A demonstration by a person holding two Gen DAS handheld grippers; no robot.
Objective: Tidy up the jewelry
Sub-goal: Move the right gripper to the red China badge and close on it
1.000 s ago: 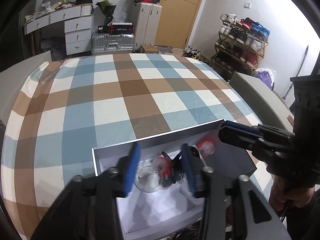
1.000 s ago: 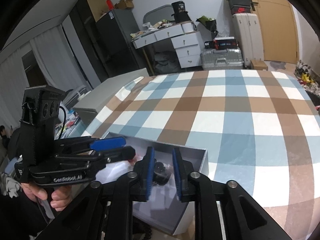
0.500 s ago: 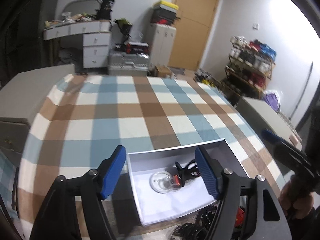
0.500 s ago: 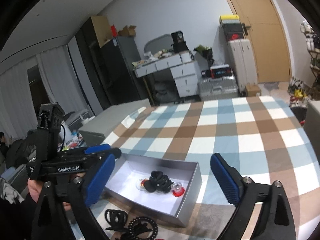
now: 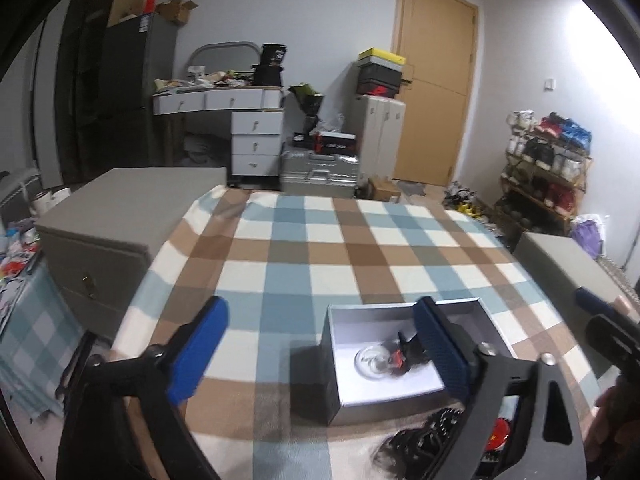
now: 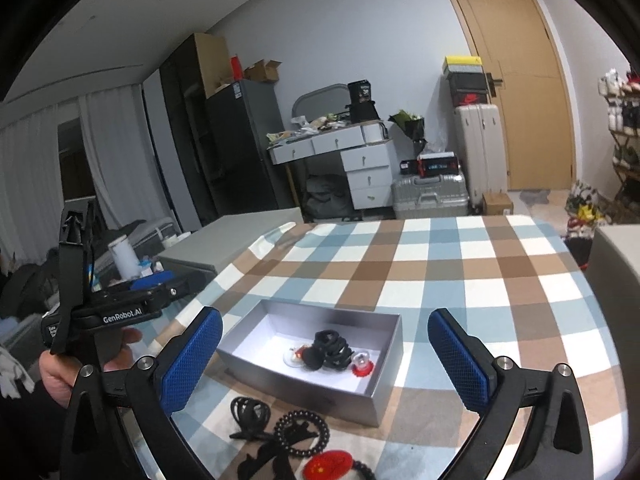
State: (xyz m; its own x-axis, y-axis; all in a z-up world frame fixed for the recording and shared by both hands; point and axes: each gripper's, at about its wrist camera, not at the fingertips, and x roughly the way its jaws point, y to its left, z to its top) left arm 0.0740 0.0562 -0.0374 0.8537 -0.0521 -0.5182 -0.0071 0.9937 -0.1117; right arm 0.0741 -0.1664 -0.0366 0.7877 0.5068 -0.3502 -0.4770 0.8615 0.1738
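A grey open box sits on the checked tablecloth; it also shows in the left wrist view. Inside lie black hair ties, a clear round piece and a red-based ornament. In front of the box lie a black hair tie, a black bead bracelet and a red badge. My right gripper is open, empty, held above the box's near side. My left gripper is open, empty, above the cloth left of the box.
The checked table stretches away behind the box. Grey cabinets stand at the left and right of it. A desk, suitcases and a shoe rack stand along the far walls.
Both grippers opened wide and pulled up and back from the box. The black hair ties now lie in the box. The left gripper swung to the left.
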